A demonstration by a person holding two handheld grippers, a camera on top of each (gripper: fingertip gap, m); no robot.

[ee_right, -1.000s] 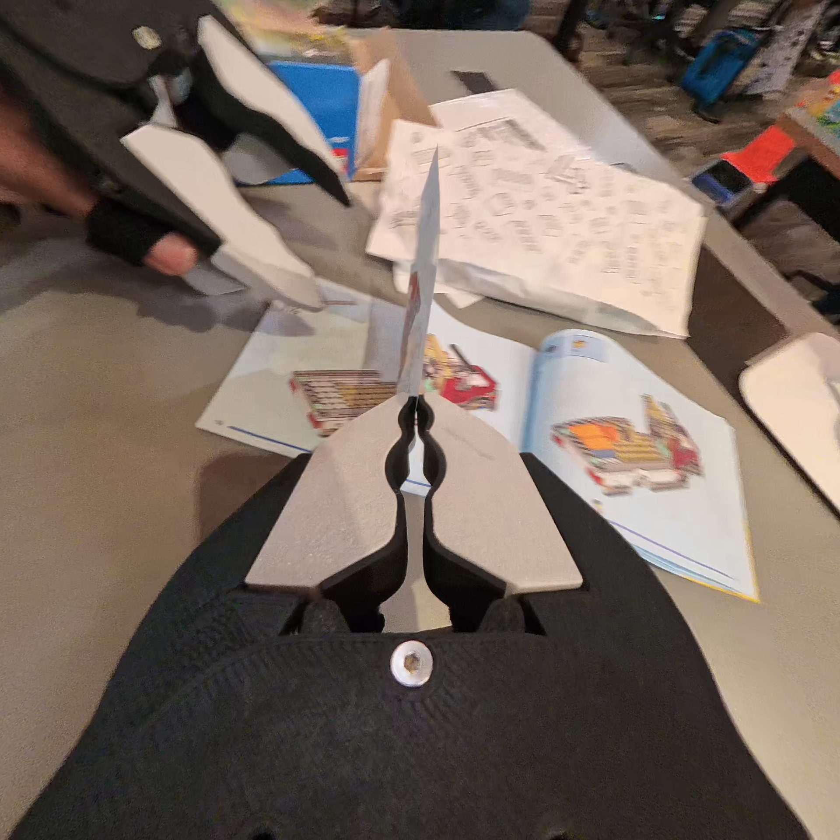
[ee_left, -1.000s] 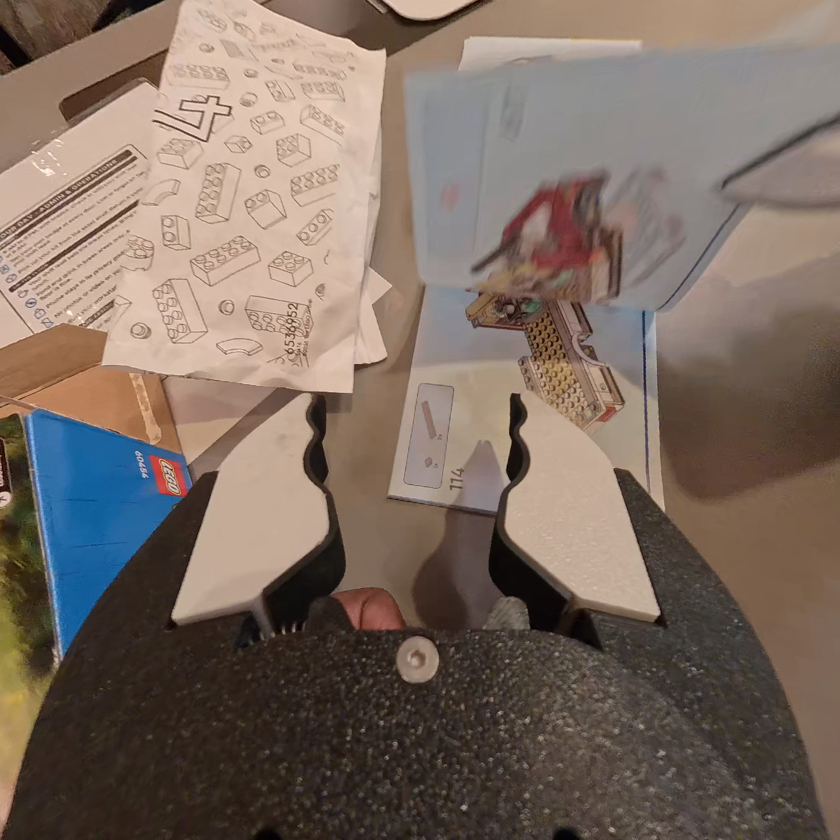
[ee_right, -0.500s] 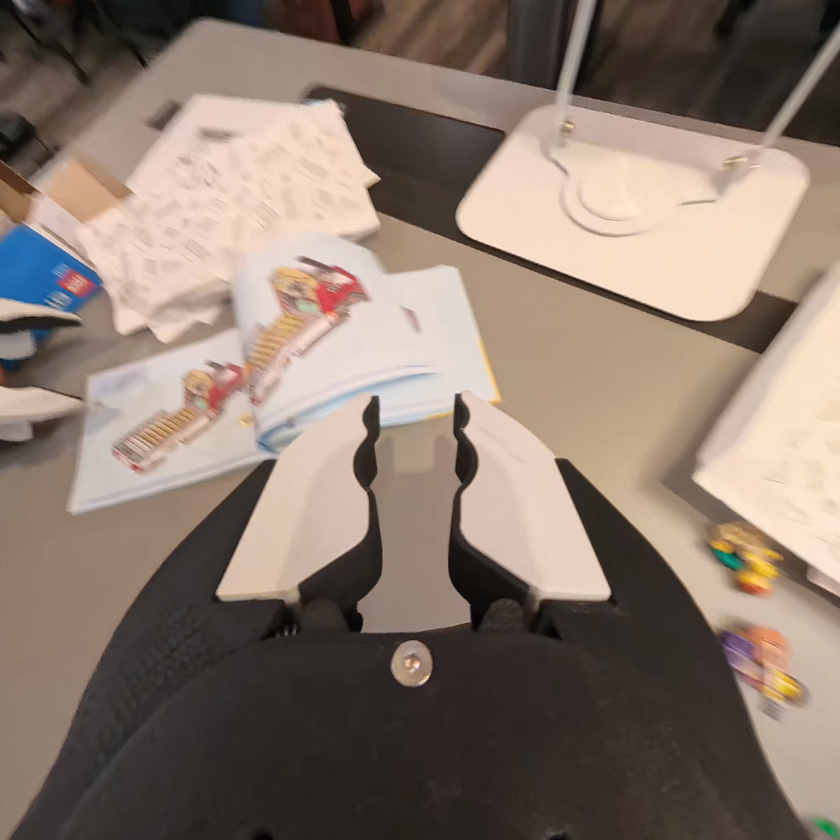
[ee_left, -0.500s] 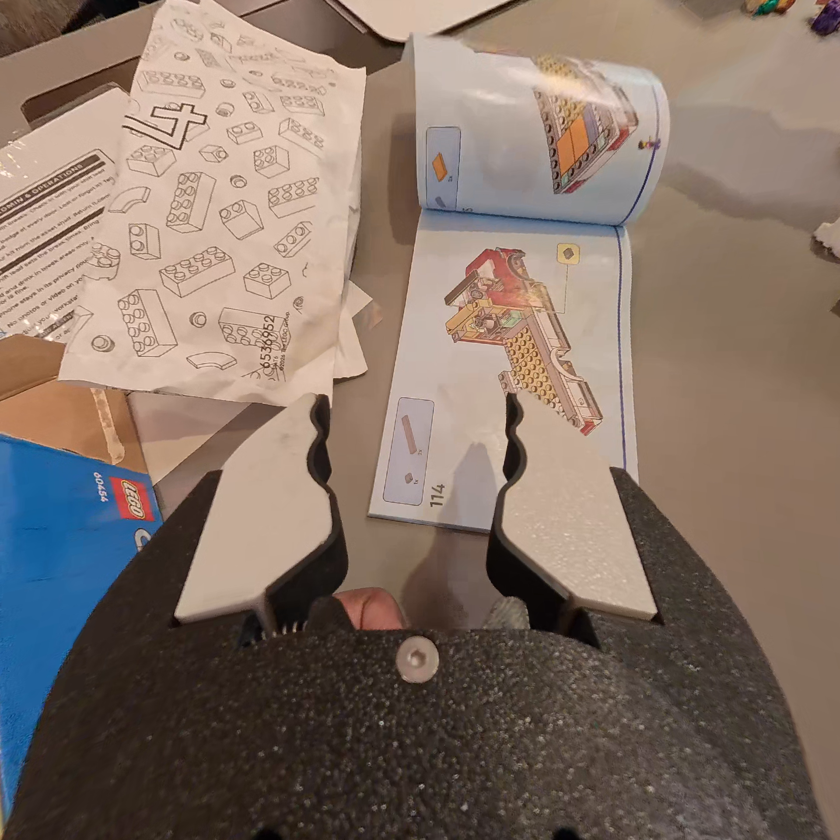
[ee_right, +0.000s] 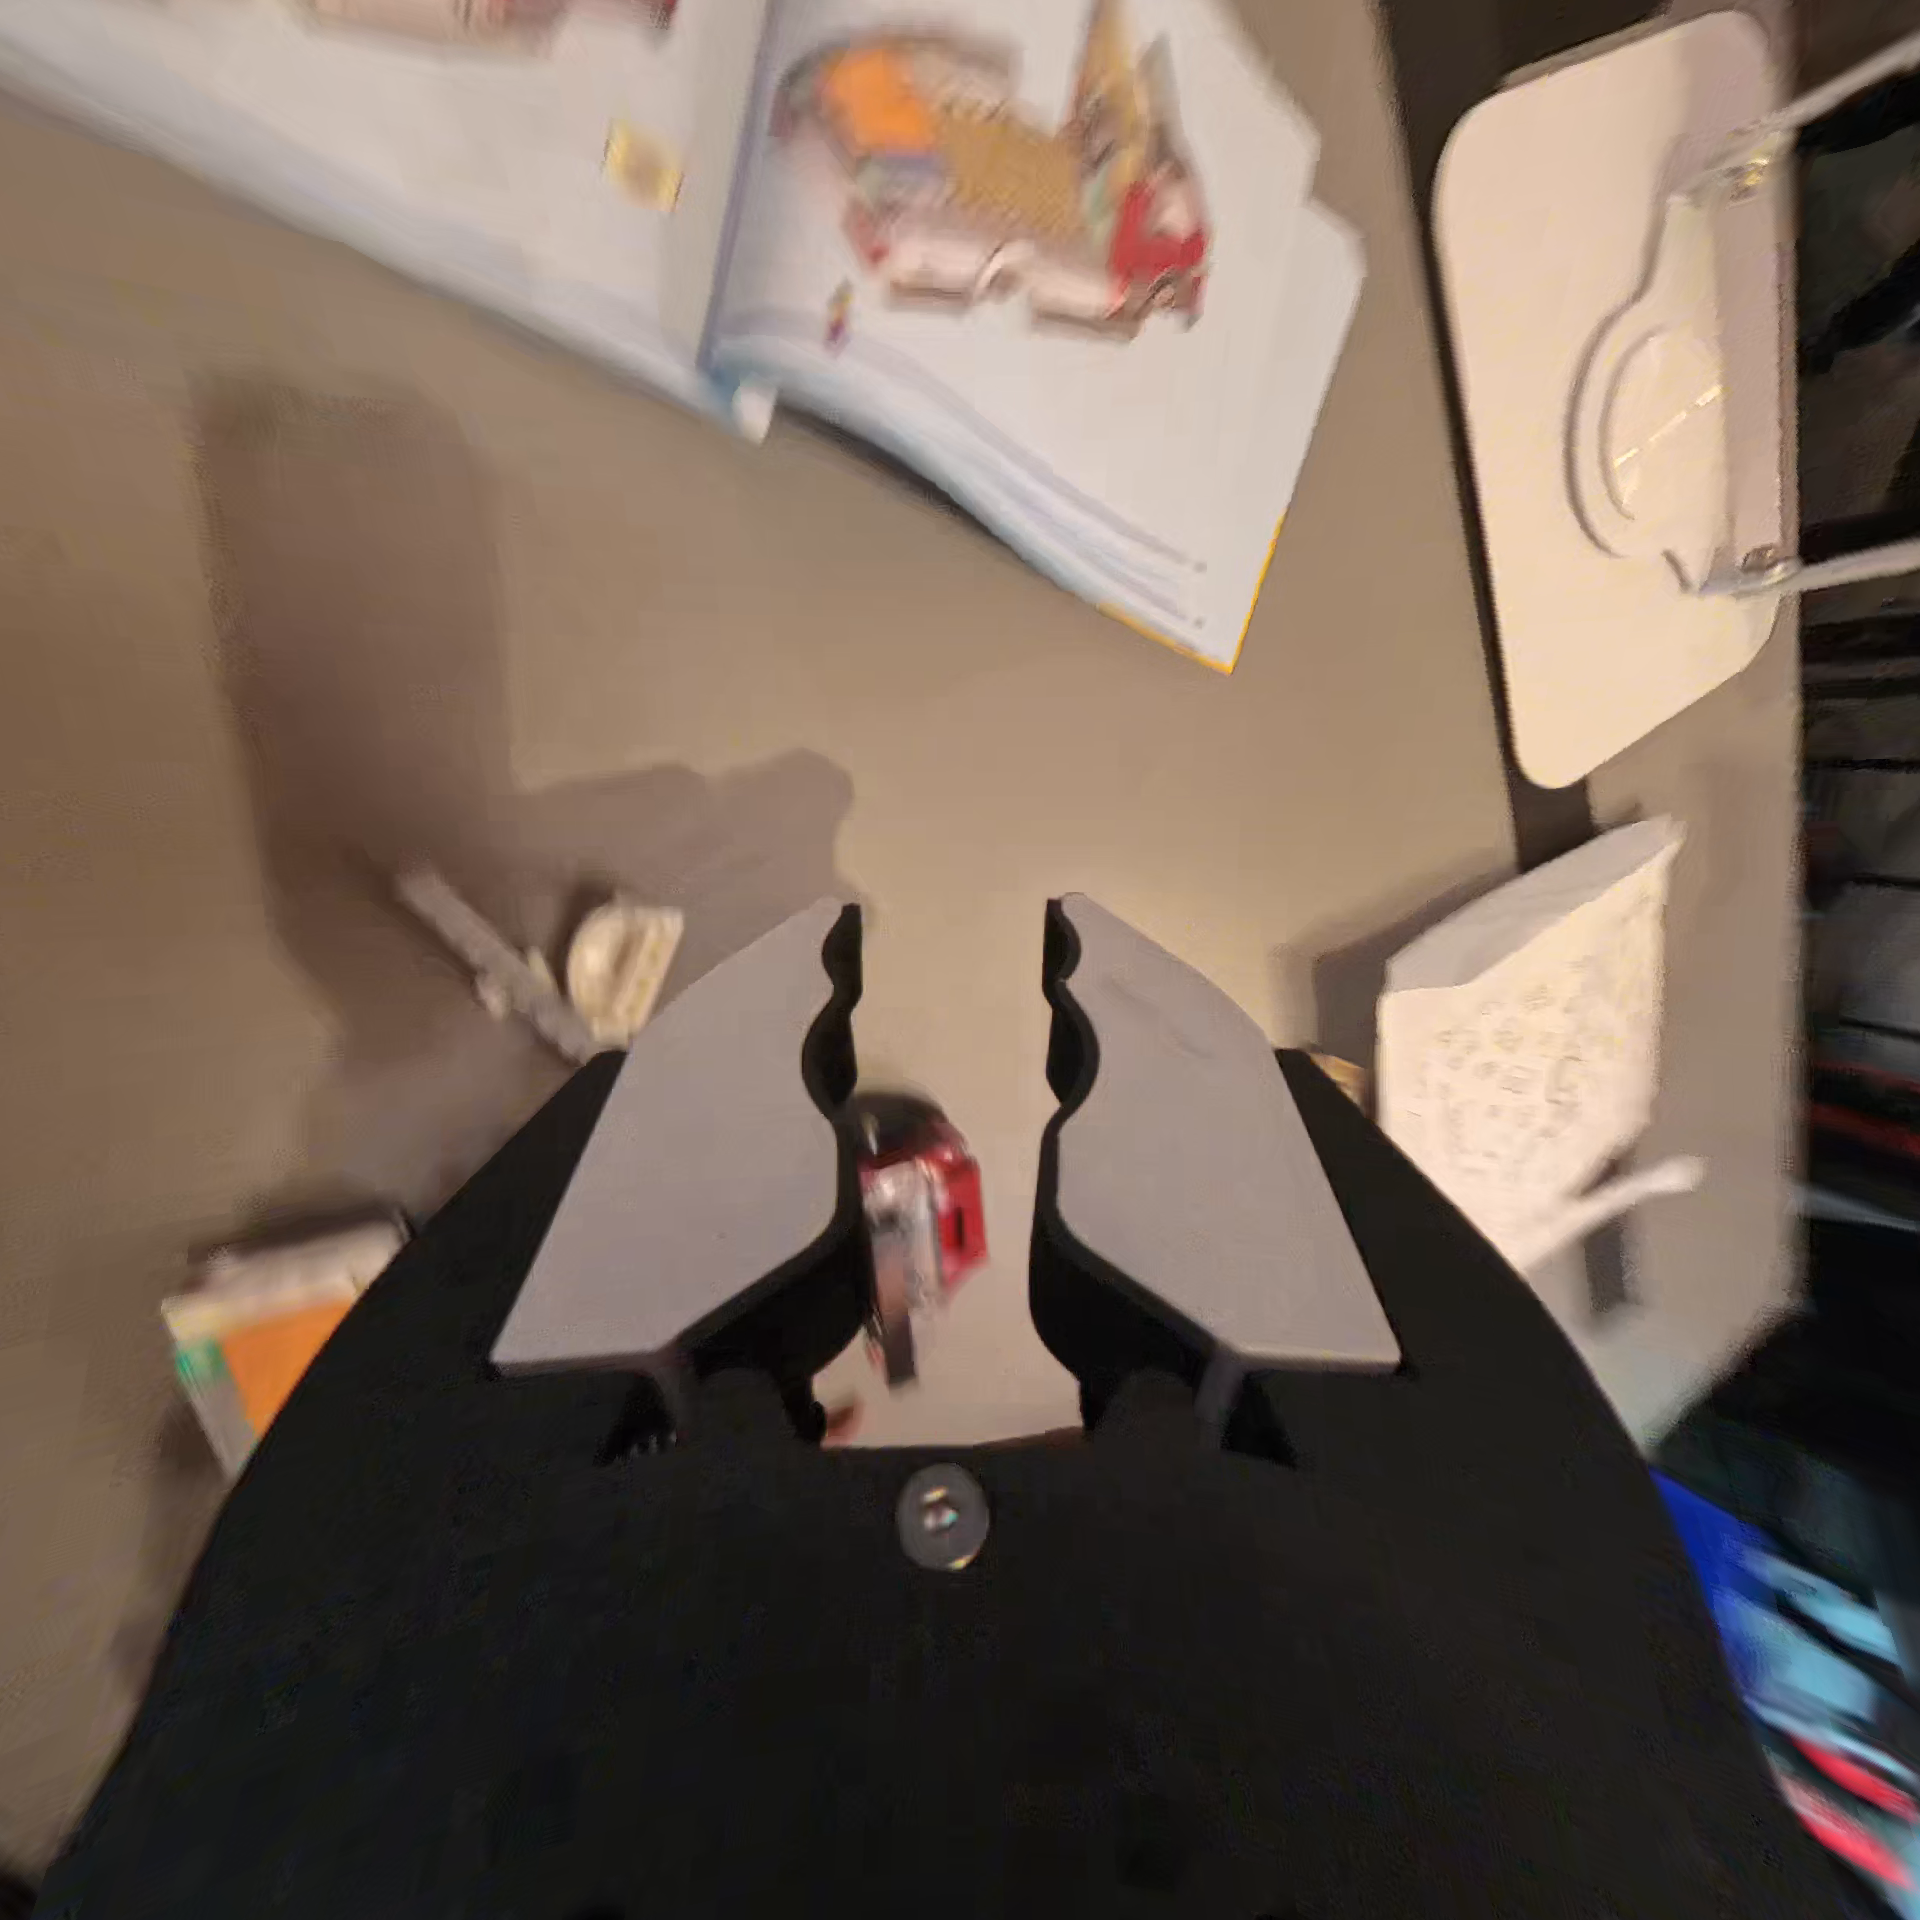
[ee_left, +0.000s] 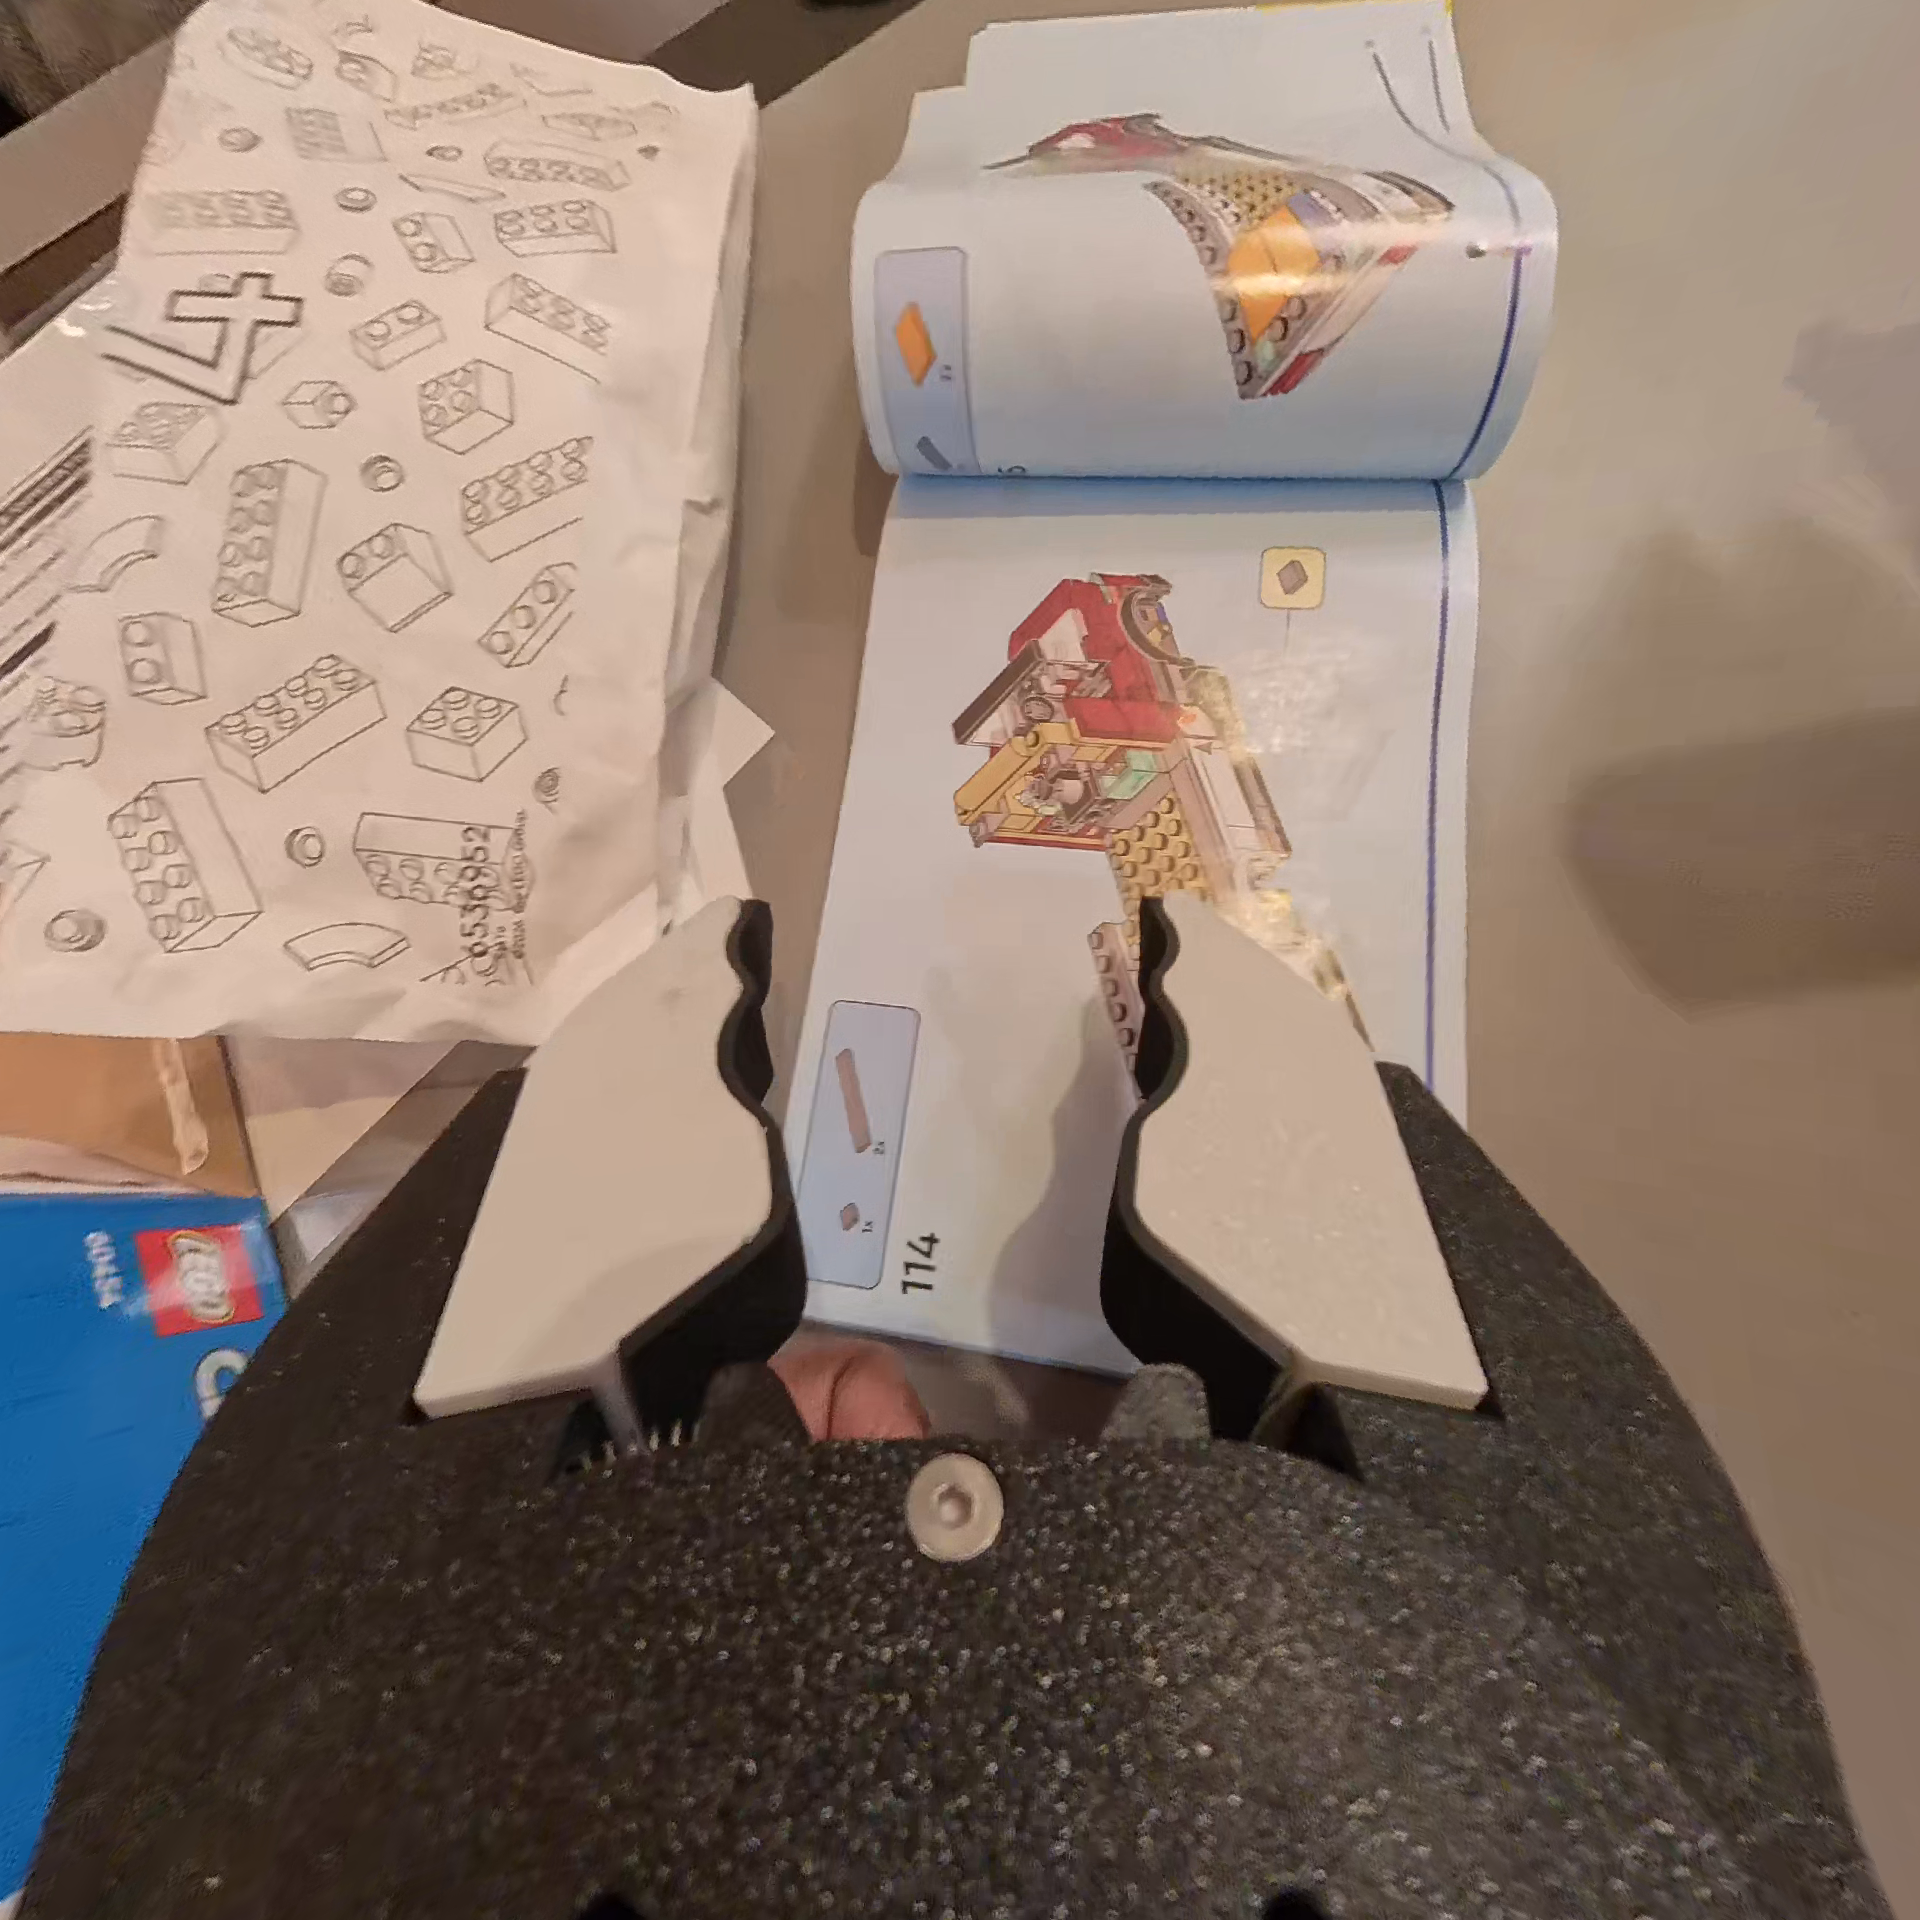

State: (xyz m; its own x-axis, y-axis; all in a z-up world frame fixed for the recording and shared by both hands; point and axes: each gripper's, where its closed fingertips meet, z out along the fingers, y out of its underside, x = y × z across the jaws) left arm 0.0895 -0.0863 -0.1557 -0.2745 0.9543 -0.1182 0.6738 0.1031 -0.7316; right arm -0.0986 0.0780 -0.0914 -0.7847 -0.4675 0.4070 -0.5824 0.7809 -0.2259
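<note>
An open building-instruction booklet (ee_left: 1351, 644) lies on the beige table (ee_left: 1714, 1143), and its far page (ee_left: 1091, 343) curls up in a roll. My left gripper (ee_left: 948, 925) is open and empty, and hovers over the near page; its fingers (ee_left: 644, 1122) straddle the page's left part. My right gripper (ee_right: 951, 920) is open and holds nothing. It is above the bare table, and a small red brick assembly (ee_right: 925, 1184) lies on the table below, between the finger bases and untouched. The booklet also shows, blurred, at the top of the right wrist view (ee_right: 1039, 416).
A white paper bag printed with brick drawings (ee_left: 364, 520), a cardboard flap (ee_left: 104, 1112) and a blue box (ee_left: 104, 1351) lie left of the booklet. Grey-white pieces (ee_right: 613, 966), an orange-white assembly (ee_right: 270, 1320), another paper bag (ee_right: 1517, 1039) and a white stand base (ee_right: 1558, 416) surround my right gripper.
My right gripper was shut on a booklet page a second ago; it opened, let the page go and swung away over the loose pieces. The page fell into a curl. My left gripper moved forward over the booklet.
</note>
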